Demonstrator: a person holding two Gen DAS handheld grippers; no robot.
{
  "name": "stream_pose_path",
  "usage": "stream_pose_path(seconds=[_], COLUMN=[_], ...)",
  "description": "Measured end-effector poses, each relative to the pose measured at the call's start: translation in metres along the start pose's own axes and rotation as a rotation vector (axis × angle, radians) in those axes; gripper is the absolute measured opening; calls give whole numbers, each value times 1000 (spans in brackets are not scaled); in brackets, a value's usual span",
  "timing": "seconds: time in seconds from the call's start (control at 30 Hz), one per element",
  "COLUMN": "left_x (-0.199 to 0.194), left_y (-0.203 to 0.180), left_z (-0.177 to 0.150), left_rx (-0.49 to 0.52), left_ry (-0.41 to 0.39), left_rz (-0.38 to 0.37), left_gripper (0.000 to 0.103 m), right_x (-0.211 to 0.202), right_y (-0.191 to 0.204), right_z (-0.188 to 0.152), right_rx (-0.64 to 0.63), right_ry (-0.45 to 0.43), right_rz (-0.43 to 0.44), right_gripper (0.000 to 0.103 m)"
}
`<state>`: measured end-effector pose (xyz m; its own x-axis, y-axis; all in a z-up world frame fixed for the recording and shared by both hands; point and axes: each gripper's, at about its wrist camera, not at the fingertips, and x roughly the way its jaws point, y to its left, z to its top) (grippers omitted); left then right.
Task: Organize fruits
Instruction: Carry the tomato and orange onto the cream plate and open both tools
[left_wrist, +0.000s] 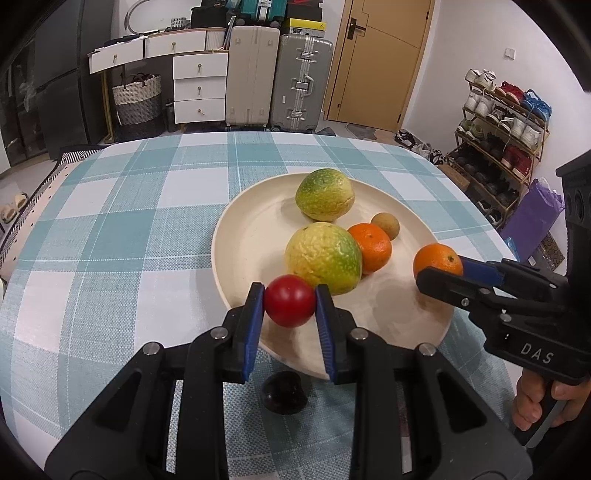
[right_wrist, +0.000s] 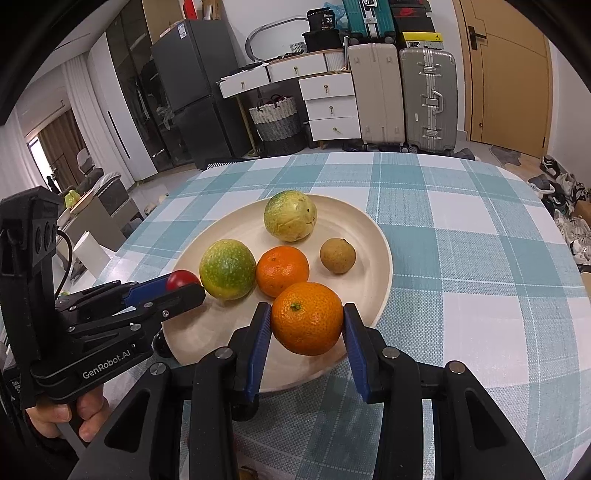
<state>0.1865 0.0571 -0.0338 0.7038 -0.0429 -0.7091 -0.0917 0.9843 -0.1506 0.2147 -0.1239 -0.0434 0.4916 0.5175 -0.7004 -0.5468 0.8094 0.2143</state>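
My left gripper is shut on a small red tomato, held over the near rim of a cream plate. My right gripper is shut on an orange above the plate's near edge. On the plate lie two green-yellow round fruits, another orange and a small brown fruit. The right wrist view shows the same fruits, the orange, the brown fruit and the left gripper with the tomato.
The plate rests on a table with a teal-and-white checked cloth. A dark round object lies on the cloth under my left gripper. Beyond the far edge stand suitcases, white drawers, a shoe rack and a door.
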Motion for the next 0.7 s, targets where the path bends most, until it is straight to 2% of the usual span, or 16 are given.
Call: stream_pose_path(seconds=[0.7], left_x=[3], left_y=[-8], left_z=[-3], left_rx=[46], left_ry=[0], left_rz=[21], left_gripper=[25], right_x=[5], right_y=[0], right_z=[1], right_rx=[-10], right_ry=[8], right_rz=[-26], right_gripper=[39])
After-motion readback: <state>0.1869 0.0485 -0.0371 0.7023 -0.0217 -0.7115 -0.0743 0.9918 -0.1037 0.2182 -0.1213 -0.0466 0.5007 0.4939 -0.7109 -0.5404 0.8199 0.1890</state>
